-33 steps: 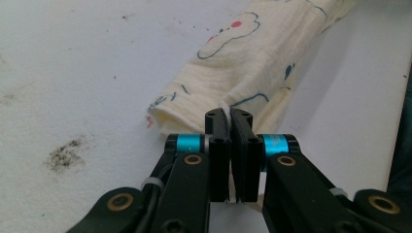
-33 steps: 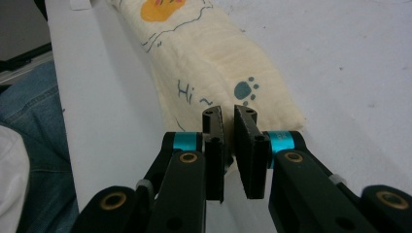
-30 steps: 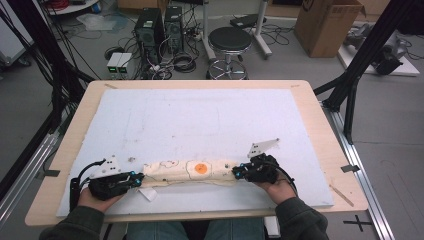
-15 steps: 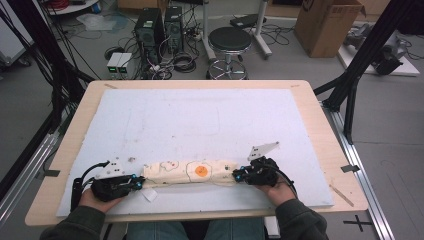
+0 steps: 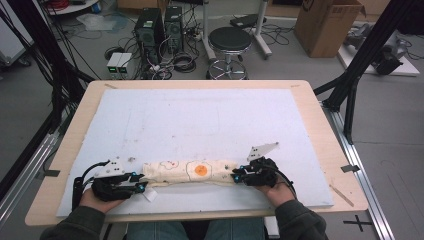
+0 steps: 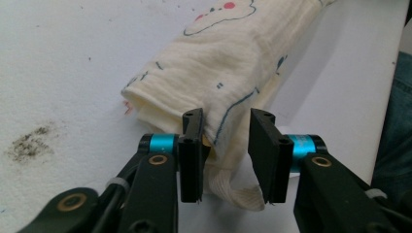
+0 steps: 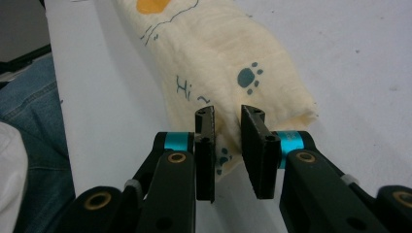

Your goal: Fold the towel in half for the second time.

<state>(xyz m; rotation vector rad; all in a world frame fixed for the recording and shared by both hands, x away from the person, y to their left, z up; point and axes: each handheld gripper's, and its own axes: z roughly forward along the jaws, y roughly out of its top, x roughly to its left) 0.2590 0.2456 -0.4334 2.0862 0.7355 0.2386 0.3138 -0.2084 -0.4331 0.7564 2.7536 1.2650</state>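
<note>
A cream cloth (image 5: pixel 190 171) with printed drawings and an orange spot lies folded into a long roll near the front edge of the white board (image 5: pixel 200 115). My left gripper (image 5: pixel 142 186) is at its left end. In the left gripper view the jaws (image 6: pixel 226 124) have just been opening, and the cloth's edge (image 6: pixel 218 63) hangs loose between them, clear of the right pad. My right gripper (image 5: pixel 236 176) is at the right end. Its jaws (image 7: pixel 228 119) have also just been opening and stand slightly apart around a corner of the cloth (image 7: pixel 228 53).
The white board lies on a wooden table (image 5: pixel 320 125). Beyond the far edge, on the floor, are a black stool (image 5: pixel 230 40), computer towers (image 5: pixel 160 25) with cables and a cardboard box (image 5: pixel 325 20). The person's jeans (image 7: pixel 29 121) lie just past the near edge.
Both hands and the cloth stay where they were; no shift shows in the high view.
</note>
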